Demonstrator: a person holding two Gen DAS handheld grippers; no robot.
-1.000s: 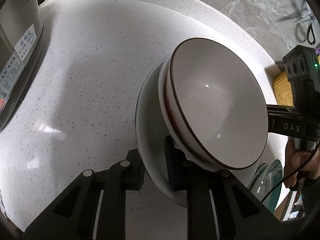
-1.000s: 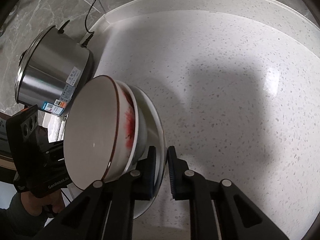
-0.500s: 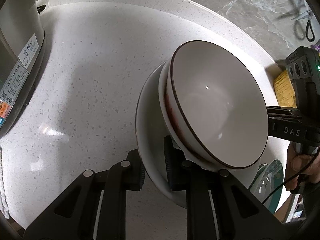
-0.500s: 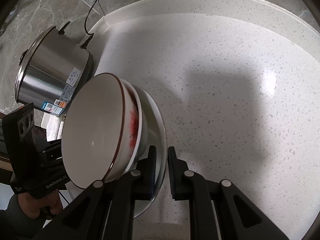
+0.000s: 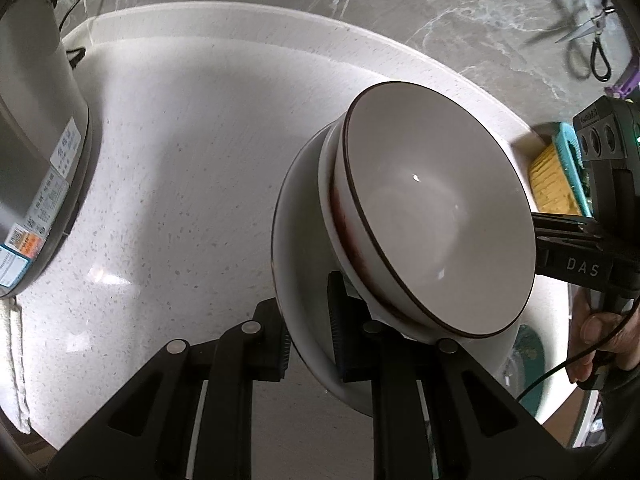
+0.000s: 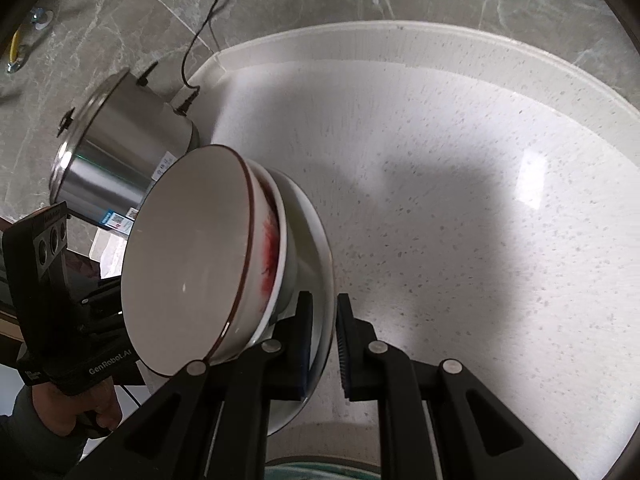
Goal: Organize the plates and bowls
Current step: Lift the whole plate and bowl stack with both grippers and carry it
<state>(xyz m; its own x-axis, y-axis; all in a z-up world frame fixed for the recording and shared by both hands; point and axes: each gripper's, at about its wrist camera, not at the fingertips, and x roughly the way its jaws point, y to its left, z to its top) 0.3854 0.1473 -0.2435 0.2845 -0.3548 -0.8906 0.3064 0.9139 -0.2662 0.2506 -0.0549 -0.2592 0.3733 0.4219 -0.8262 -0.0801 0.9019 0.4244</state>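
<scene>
White-speckled countertop (image 5: pixel 192 160) fills both wrist views as you hold a stack of dishes clear above it: a white plate (image 5: pixel 304 280) at the bottom, a bowl with a red pattern (image 6: pixel 272 248) nested on it, and a brown-rimmed bowl (image 5: pixel 432 220) on top. Your left gripper (image 5: pixel 308 340) pinches one edge of the plate between its black pads, and your right gripper (image 6: pixel 324 340) clamps the opposite edge the same way, jaws nearly closed on the thin rim. Readable writing is sparse: "DAS" in white on the side of the right gripper as seen from the left camera, and "GenRobot.AI" on the body of the left gripper as seen from the right camera. Labels on the stainless steel electric pot (image 6: pixel 120 152) carry print too small to read. A yellow-and-teal brush (image 5: pixel 556 176) lies near the counter's edge, and scissors (image 5: pixel 592 40) hang on the grey marble wall (image 5: pixel 440 12). Compared with a second ago, more of the wall and the counter's back edge shows, the stack has risen from the surface, and both grips are unchanged.
</scene>
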